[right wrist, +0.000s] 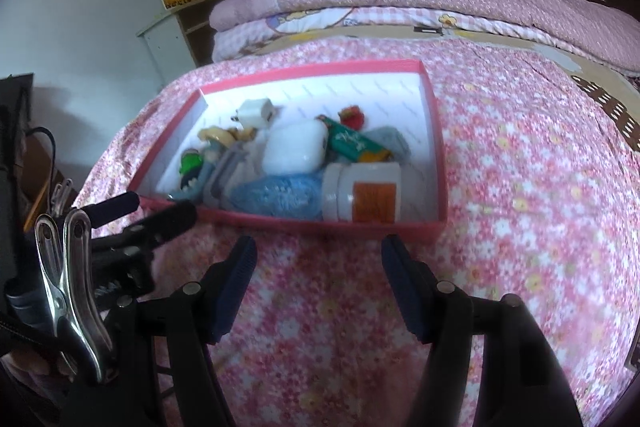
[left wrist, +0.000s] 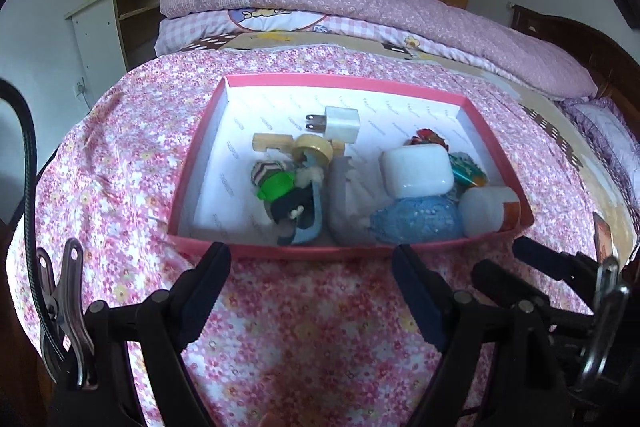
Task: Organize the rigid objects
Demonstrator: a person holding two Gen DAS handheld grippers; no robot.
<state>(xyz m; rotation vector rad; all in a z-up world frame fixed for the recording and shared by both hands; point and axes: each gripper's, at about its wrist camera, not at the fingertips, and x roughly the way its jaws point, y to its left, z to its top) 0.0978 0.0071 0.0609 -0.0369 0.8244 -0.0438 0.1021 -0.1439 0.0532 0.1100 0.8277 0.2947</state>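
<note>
Pink box (left wrist: pixel 500 143) on floral bedspread (left wrist: pixel 120 155), holding all items. Charger (left wrist: pixel 342 123) at 12 o'clock inside; white case (left wrist: pixel 416 167) centre-right atop blue pouch (left wrist: pixel 416 219); bottle (left wrist: pixel 490 209) at 4 o'clock corner. Left gripper (left wrist: pixel 312 267) fingers spread, empty, at box's near wall. Right gripper (right wrist: pixel 320 259) fingers likewise apart, empty, just short of box.
</note>
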